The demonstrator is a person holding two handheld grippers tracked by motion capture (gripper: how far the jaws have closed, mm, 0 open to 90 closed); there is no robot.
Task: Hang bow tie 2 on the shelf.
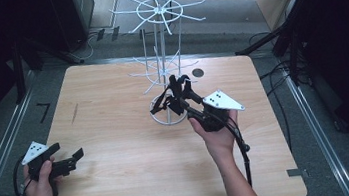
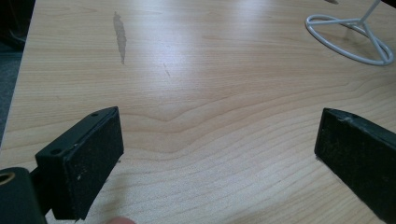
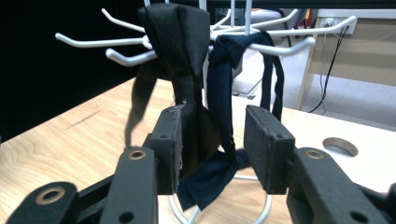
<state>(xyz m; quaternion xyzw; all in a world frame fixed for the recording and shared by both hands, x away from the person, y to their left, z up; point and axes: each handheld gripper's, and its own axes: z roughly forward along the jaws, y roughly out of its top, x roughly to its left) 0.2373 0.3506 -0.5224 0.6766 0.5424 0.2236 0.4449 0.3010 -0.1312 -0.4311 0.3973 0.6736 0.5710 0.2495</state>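
Table (image 1: 122,185) spans the frame centre of the high view; the white rack (image 1: 162,54) stands at upper centre; a dark cloth (image 3: 180,51) hangs from its lower hooks, beside a navy strap (image 3: 219,93). Cloth is light, limp, non-fragile; grip a bunched fold below the hook. Right gripper (image 3: 212,140): spread, cloth between the jaws, unpinched. Left gripper (image 2: 219,154): spread, empty, at lower left.

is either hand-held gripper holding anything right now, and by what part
Nothing is held. The right hand-held gripper stands open around the dark cloth hanging on the rack, pads not pressing. The left hand-held gripper is open over bare table.
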